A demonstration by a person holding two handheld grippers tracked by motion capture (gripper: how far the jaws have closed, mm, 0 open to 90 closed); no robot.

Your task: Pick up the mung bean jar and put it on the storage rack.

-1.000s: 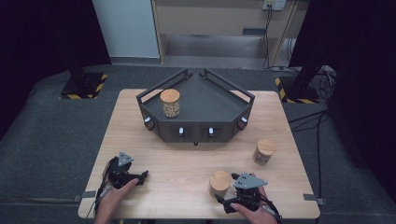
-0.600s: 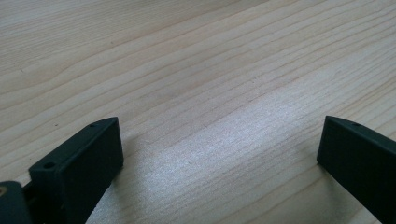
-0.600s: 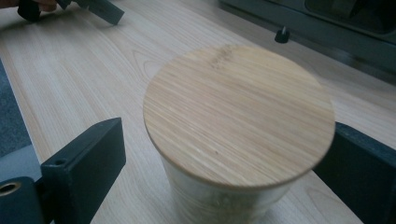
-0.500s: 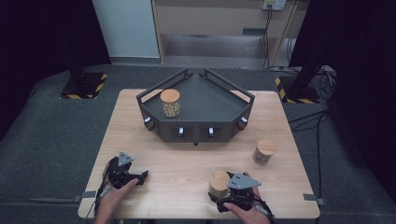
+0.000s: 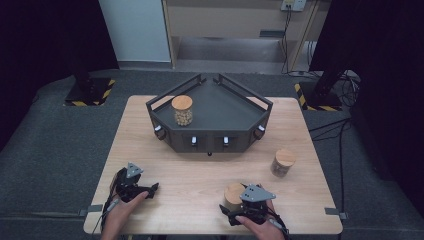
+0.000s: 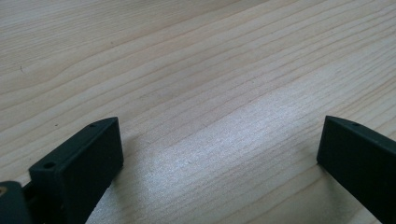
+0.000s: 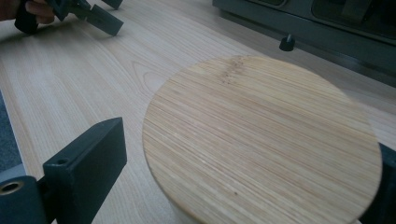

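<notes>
A glass jar with a round wooden lid (image 5: 233, 192) (image 7: 261, 140) stands near the table's front edge. My right gripper (image 5: 231, 205) (image 7: 250, 149) has the jar between its jaws, which have just been closing a little. The left jaw still stands a gap away from the lid, and the lid hides most of the right jaw. My left gripper (image 5: 147, 192) (image 6: 219, 135) rests open at the front left over bare wood, with nothing between its jaws. It also appears far off in the right gripper view (image 7: 88, 14).
A dark angular tray (image 5: 225, 112) stands at the back middle of the wooden table (image 5: 200, 175) and holds a second lidded jar (image 5: 182, 110). A third jar (image 5: 283, 162) stands at the right. Dark floor surrounds the table.
My right gripper has shifted a little to the left, so the front jar now sits between its jaws. The left gripper has stayed put.
</notes>
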